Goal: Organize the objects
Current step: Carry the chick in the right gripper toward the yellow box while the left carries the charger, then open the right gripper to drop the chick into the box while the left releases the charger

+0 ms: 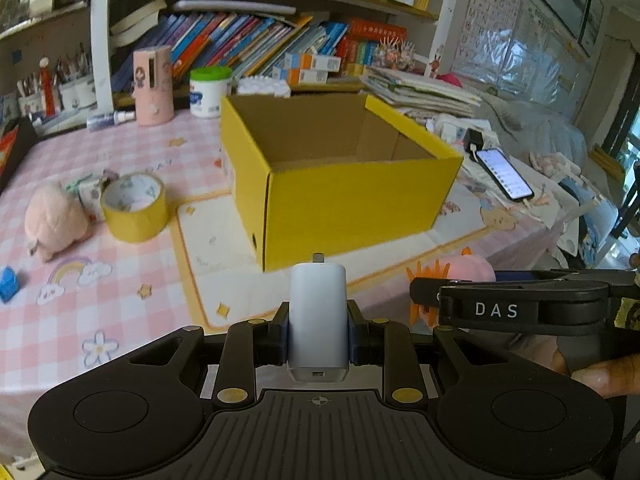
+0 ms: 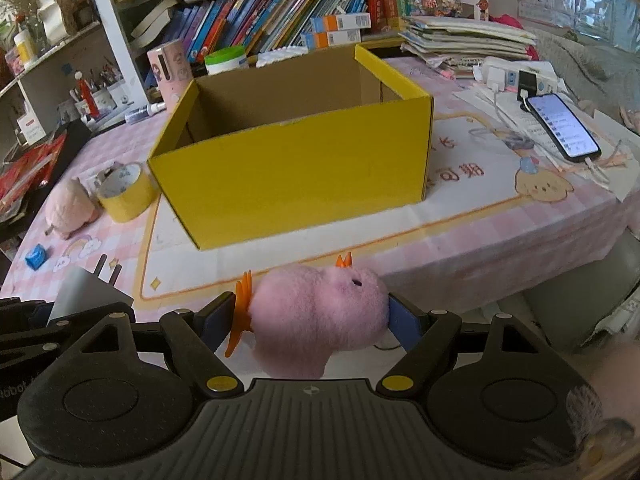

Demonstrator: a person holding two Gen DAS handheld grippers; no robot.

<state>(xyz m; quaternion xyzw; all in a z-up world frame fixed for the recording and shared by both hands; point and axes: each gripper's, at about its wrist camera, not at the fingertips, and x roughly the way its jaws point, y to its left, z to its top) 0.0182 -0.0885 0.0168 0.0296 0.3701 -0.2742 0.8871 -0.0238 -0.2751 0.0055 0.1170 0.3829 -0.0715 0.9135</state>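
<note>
Left to right: tape (image 1: pixel 134 208) on the table (image 1: pixel 120 288), my left gripper (image 1: pixel 318 330) clamped on a white charger (image 1: pixel 318 320), open yellow box (image 1: pixel 344 184) ahead mid-table, my right gripper (image 2: pixel 310 320) pinching a pink plush (image 2: pixel 320 316) above the table's near edge.

Yellow box (image 2: pixel 296 176), brown inside. Left of box: yellow tape roll (image 2: pixel 126 196), pale pink plush (image 2: pixel 70 208), blue block (image 2: pixel 36 258). Under box: pink-white checked cloth (image 1: pixel 132 160) w/ rainbow, stars. Near-side of box: pink plush w/ orange spikes (image 2: pixel 320 320), white charger (image 1: pixel 318 320).
</note>
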